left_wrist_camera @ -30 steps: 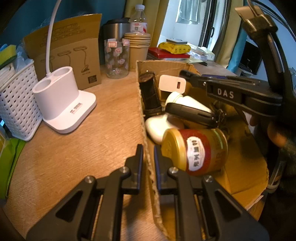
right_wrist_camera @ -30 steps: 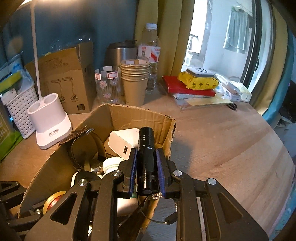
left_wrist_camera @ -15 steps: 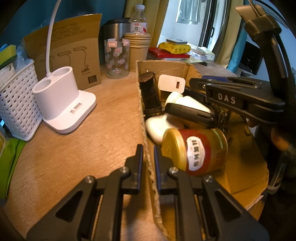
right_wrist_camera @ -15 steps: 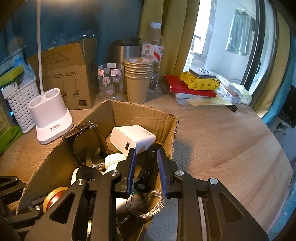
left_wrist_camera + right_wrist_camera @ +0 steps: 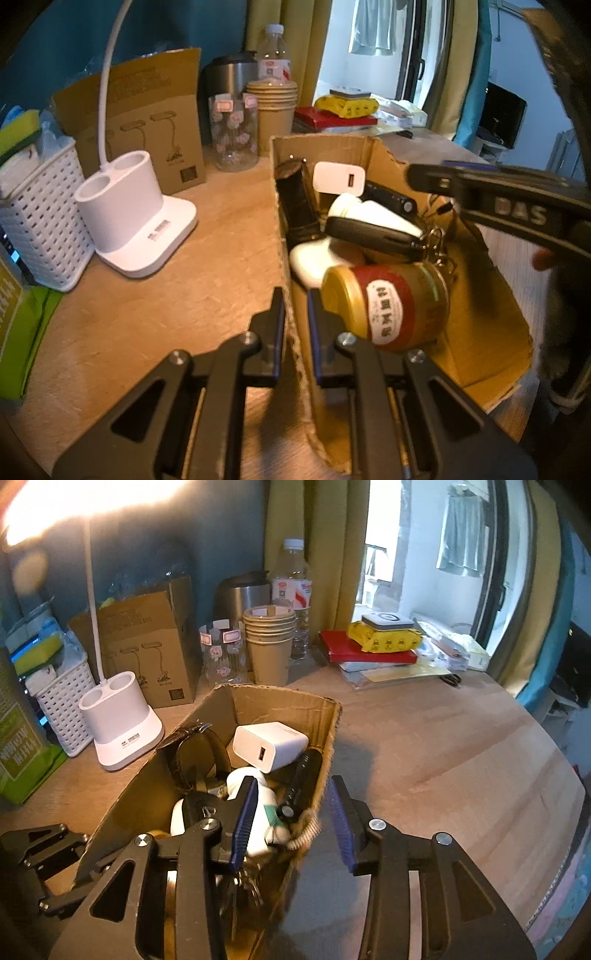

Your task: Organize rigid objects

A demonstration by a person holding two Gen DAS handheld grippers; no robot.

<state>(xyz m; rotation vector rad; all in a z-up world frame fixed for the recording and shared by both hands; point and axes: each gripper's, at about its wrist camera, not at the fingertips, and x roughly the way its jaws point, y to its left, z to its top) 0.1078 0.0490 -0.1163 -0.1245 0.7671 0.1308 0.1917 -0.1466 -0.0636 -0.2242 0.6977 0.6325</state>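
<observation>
An open cardboard box point(image 5: 325, 147) stands on the wooden table. My left gripper point(image 5: 295, 317) is shut on its near left wall. A black flashlight point(image 5: 303, 779) lies in the box, leaning on the right wall, with its cord over the rim. My right gripper point(image 5: 291, 797) hovers just above it with its jaws opening, and the pads do not touch it. From the left wrist view the right gripper point(image 5: 417, 173) reaches over the box. A white charger point(image 5: 269, 744), a gold-lidded jar point(image 5: 384, 302), a car key point(image 5: 369, 232) and a watch strap point(image 5: 192, 746) also lie inside.
Left of the box are a white lamp base point(image 5: 136, 218), a white basket point(image 5: 40, 221) and a lamp carton point(image 5: 147, 122). Behind it stand a glass jar point(image 5: 232, 136), stacked paper cups point(image 5: 269, 642) and a bottle point(image 5: 291, 583). Books and a yellow pack point(image 5: 380, 638) lie at the back right.
My right gripper let go of the flashlight, which dropped into the box against its right wall. Its jaws spread wider and it drew back a little. The left gripper kept its hold.
</observation>
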